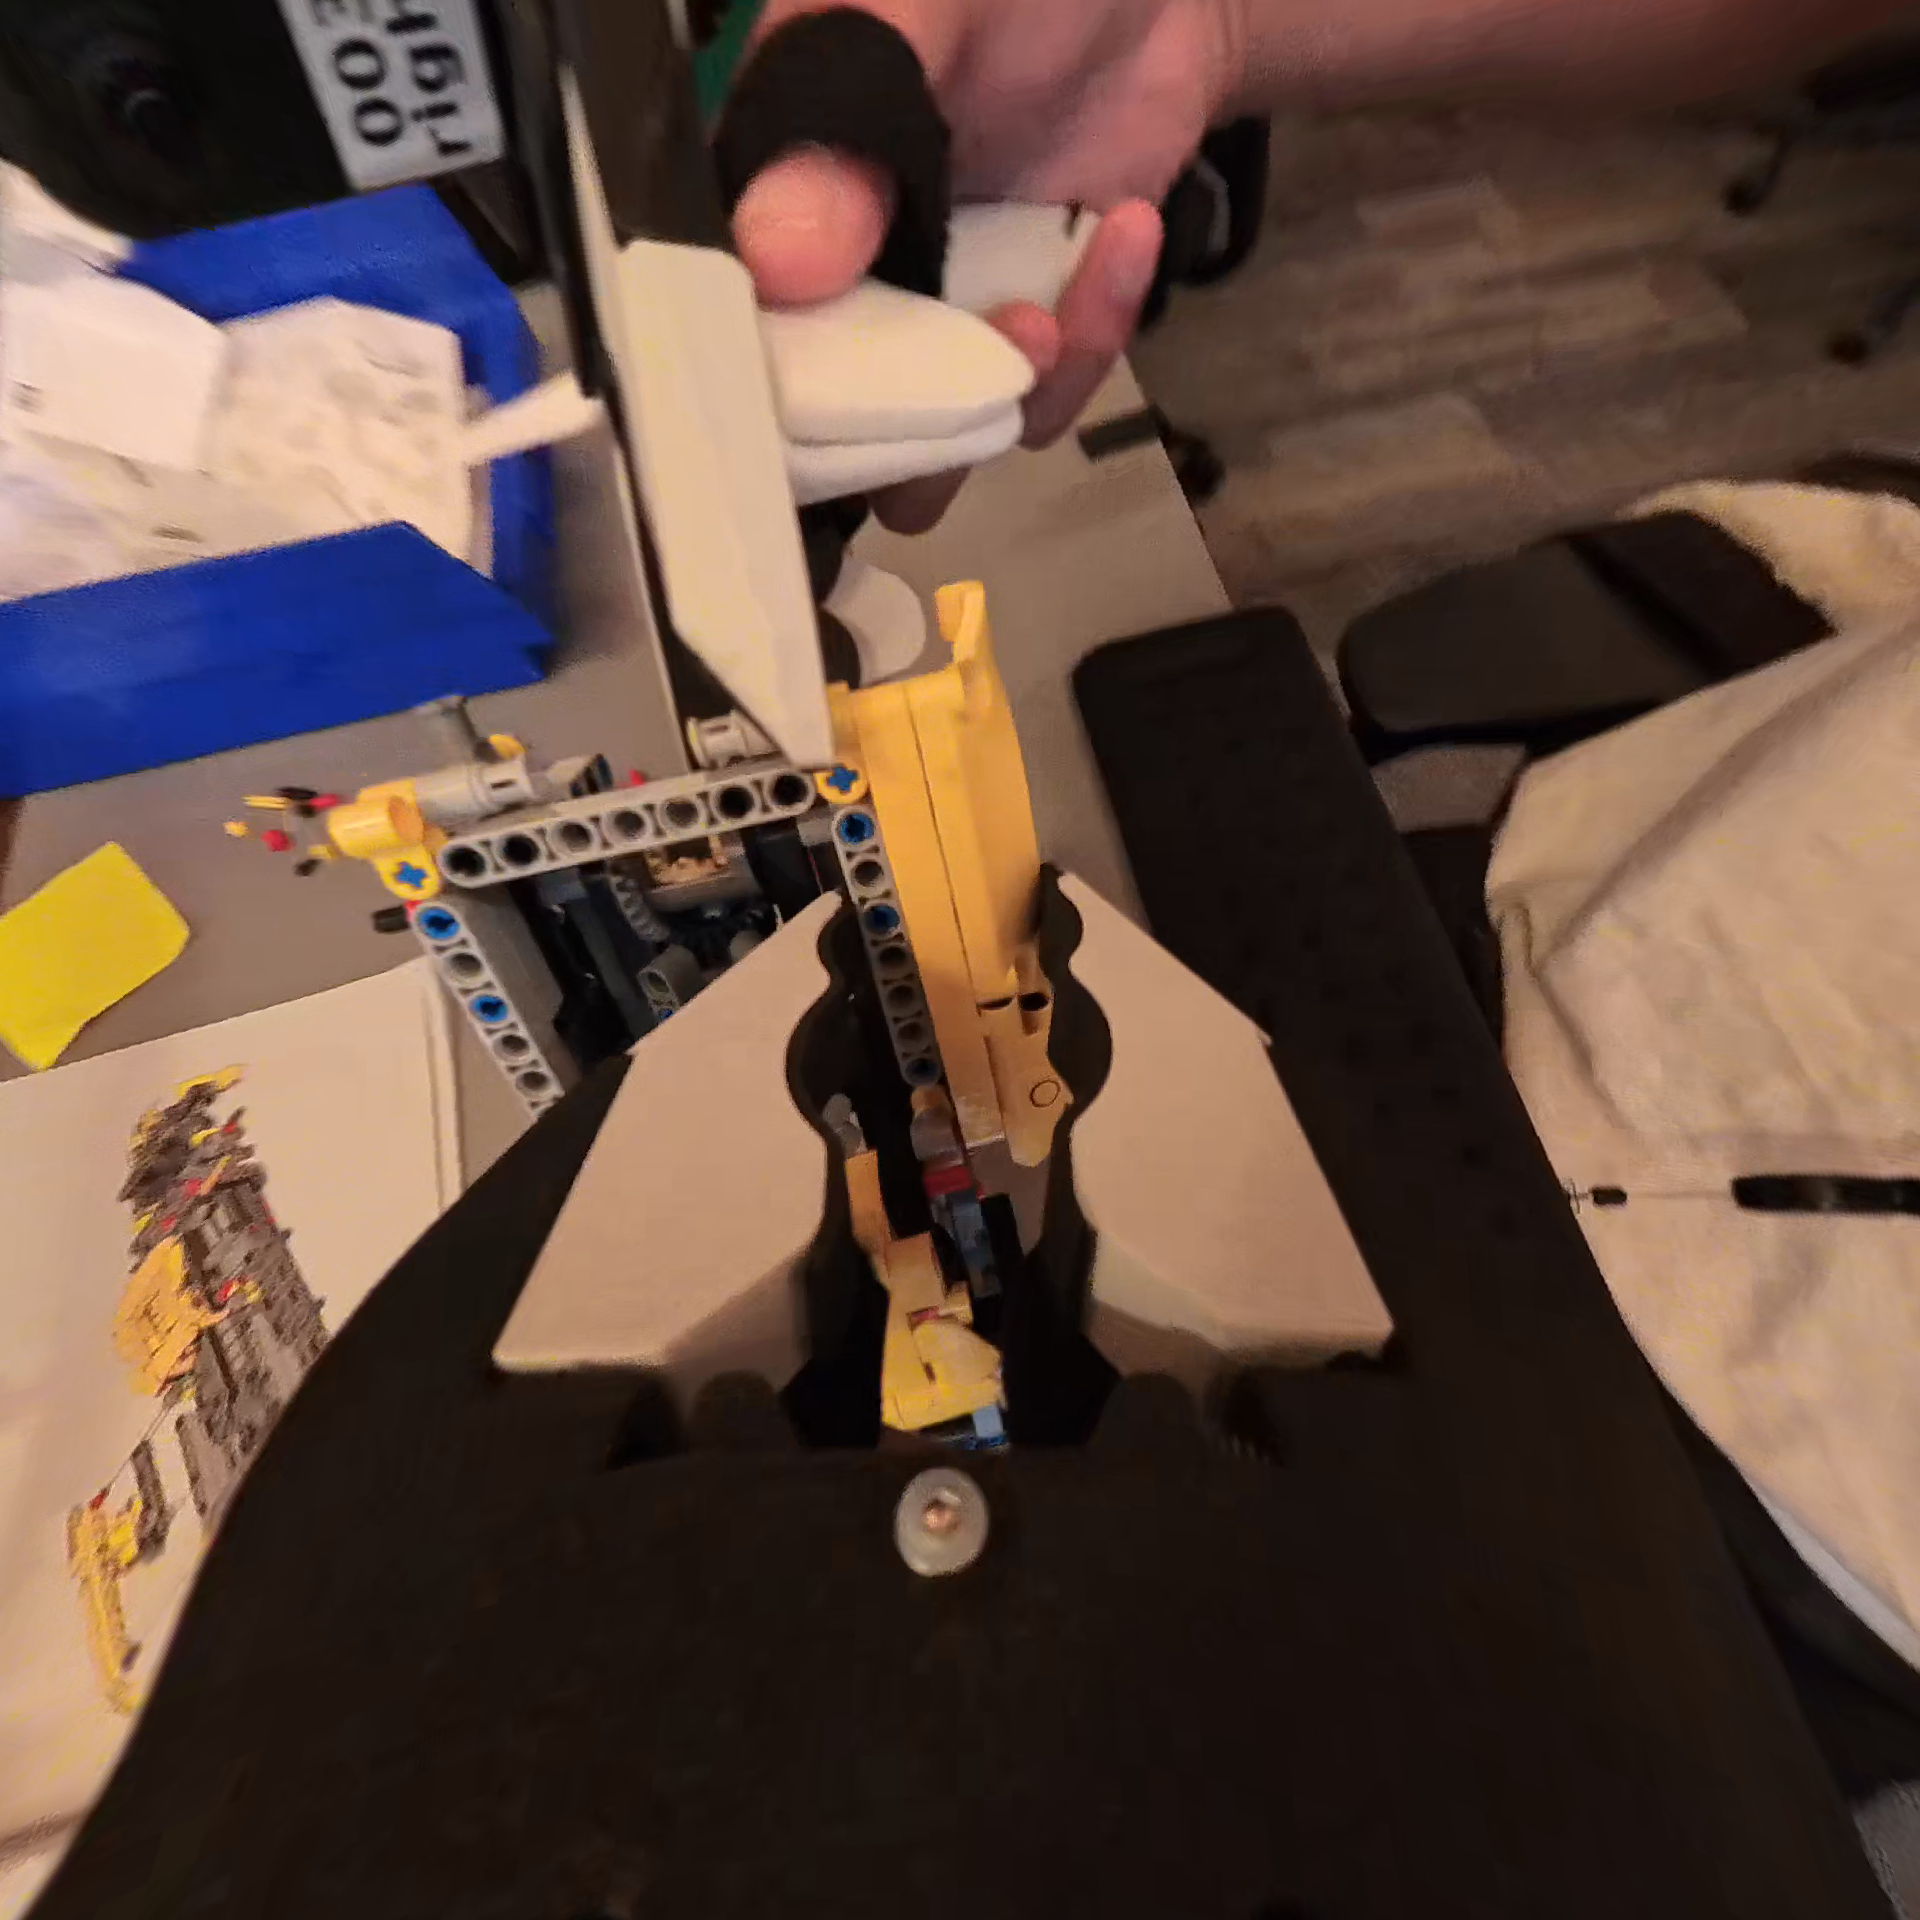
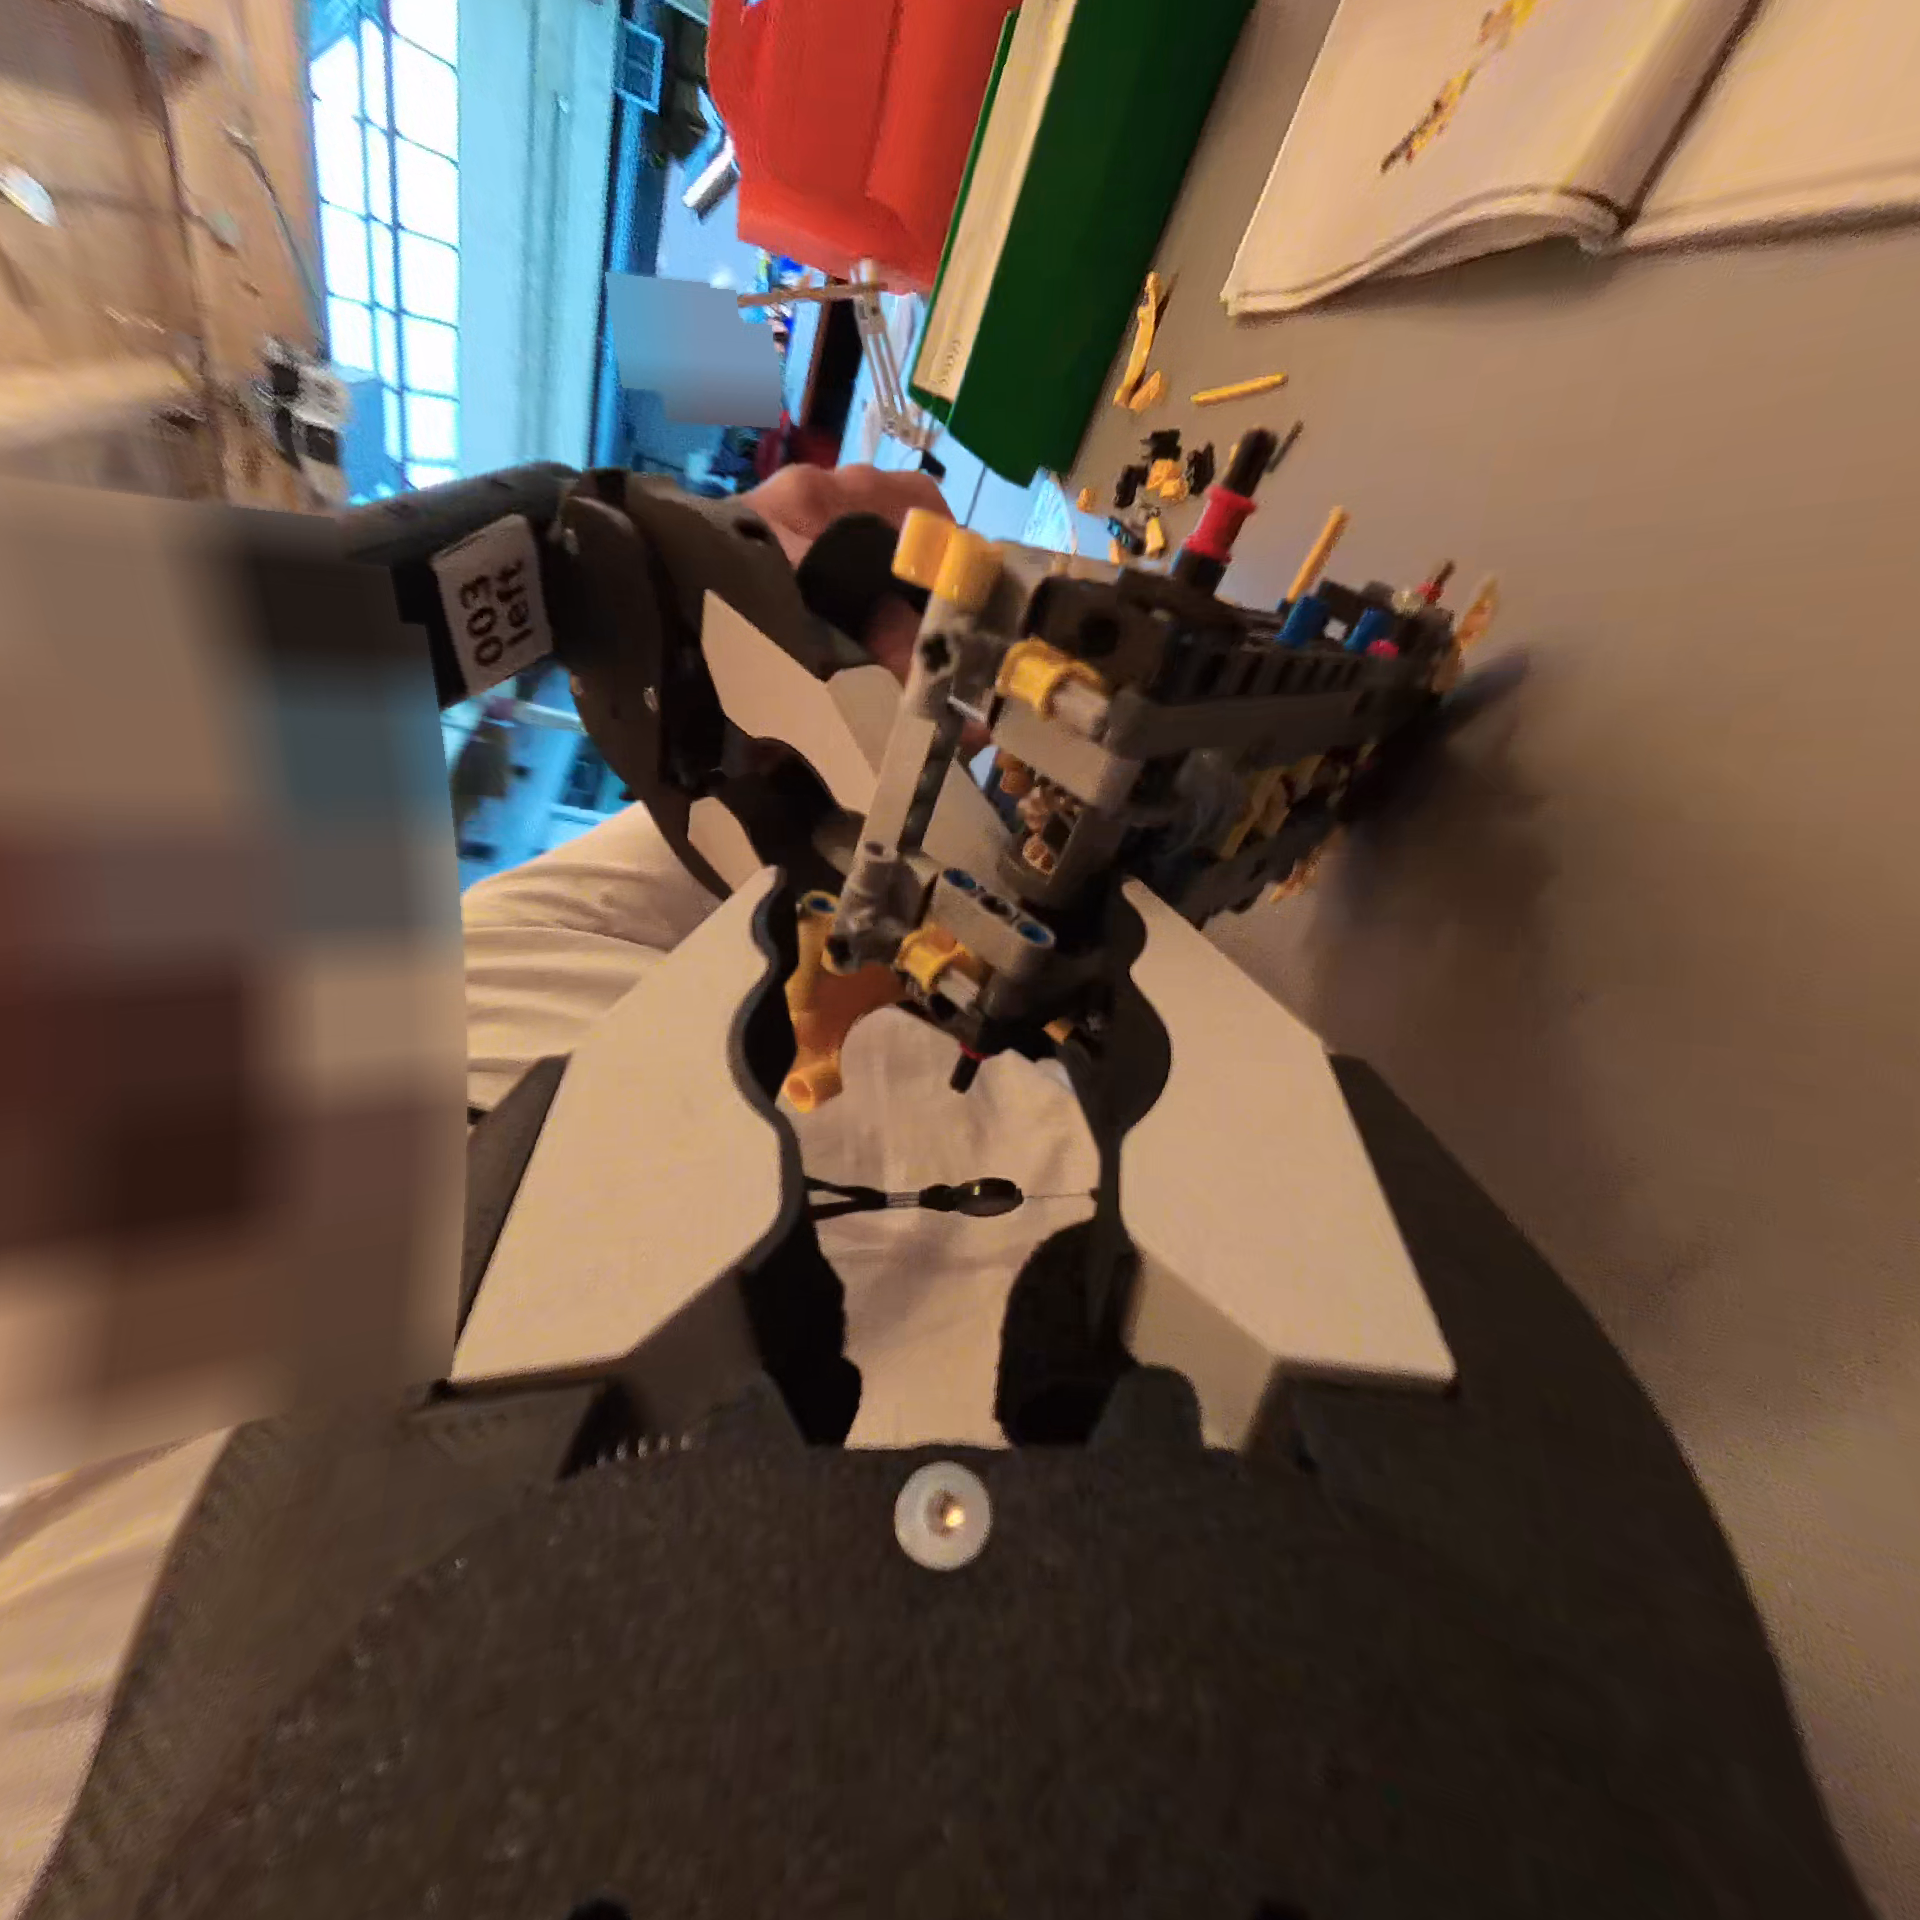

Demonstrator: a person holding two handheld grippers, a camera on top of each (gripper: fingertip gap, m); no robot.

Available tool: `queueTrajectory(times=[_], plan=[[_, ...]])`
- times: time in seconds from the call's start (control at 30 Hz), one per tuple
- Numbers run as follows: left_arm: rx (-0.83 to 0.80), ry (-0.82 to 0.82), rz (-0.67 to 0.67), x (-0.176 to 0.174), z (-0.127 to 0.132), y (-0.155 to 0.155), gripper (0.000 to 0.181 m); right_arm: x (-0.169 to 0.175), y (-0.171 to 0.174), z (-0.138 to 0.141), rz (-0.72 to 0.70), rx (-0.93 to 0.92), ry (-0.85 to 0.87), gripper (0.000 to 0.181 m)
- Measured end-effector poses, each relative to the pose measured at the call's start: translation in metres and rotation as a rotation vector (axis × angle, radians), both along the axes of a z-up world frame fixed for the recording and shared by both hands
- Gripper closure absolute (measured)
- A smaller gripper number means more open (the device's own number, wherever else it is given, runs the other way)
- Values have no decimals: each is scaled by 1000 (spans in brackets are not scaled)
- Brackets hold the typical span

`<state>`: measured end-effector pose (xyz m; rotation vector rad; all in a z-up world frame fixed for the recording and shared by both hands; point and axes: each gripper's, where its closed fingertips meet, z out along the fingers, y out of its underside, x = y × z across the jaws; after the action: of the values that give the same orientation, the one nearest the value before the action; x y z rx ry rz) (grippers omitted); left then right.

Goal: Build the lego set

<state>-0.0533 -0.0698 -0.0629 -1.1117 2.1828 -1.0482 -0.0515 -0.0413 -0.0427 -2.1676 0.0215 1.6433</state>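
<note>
The lego model (image 1: 665, 831) is a frame of grey holed beams with blue pins and a tall yellow panel (image 1: 935, 831). My left gripper (image 1: 945, 894) is shut on it, with the grey beam and yellow panel between its white fingers. My right gripper (image 2: 954, 888) closes on the model's near end (image 2: 966, 925), where grey blocks and yellow connectors sit between its fingers. In the left wrist view its white finger (image 1: 717, 499) comes down from above onto the model's top corner, held by a hand (image 1: 1039, 125). The left gripper (image 2: 831, 774) also shows behind the model in the right wrist view.
A blue bin (image 1: 312, 644) with white bags stands behind the model. An open instruction booklet (image 1: 260, 1143) and a yellow piece (image 1: 83, 945) lie on the grey table. Loose yellow and black pieces (image 2: 1174, 468), a green box (image 2: 1070, 208) and a red bin (image 2: 831, 135) lie farther off. A black chair arm (image 1: 1299, 831) is close by.
</note>
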Motion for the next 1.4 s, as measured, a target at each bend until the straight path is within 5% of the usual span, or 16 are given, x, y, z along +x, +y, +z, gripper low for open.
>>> queueTrajectory(times=[0.17, 0.4, 0.63, 0.9, 1.07, 1.4], plan=[[63, 252, -158, 15, -28, -4, 148, 31, -2, -28, -37, -107, 99, 132], [90, 520, -199, 13, -60, -7, 148, 37, -10, -70, -52, -156, 108, 136], [156, 662, -91, -2, -87, 3, 148, 53, -9, -93, -124, -51, -60, 136], [215, 810, -18, -16, -113, 30, 148, 67, 5, -109, -282, 320, -588, 139], [301, 885, 3, -26, -130, 40, 148, 44, -4, -104, -337, 409, -566, 140], [278, 966, 61, -23, -148, 56, 148, 28, -23, -142, -305, 366, -698, 143]])
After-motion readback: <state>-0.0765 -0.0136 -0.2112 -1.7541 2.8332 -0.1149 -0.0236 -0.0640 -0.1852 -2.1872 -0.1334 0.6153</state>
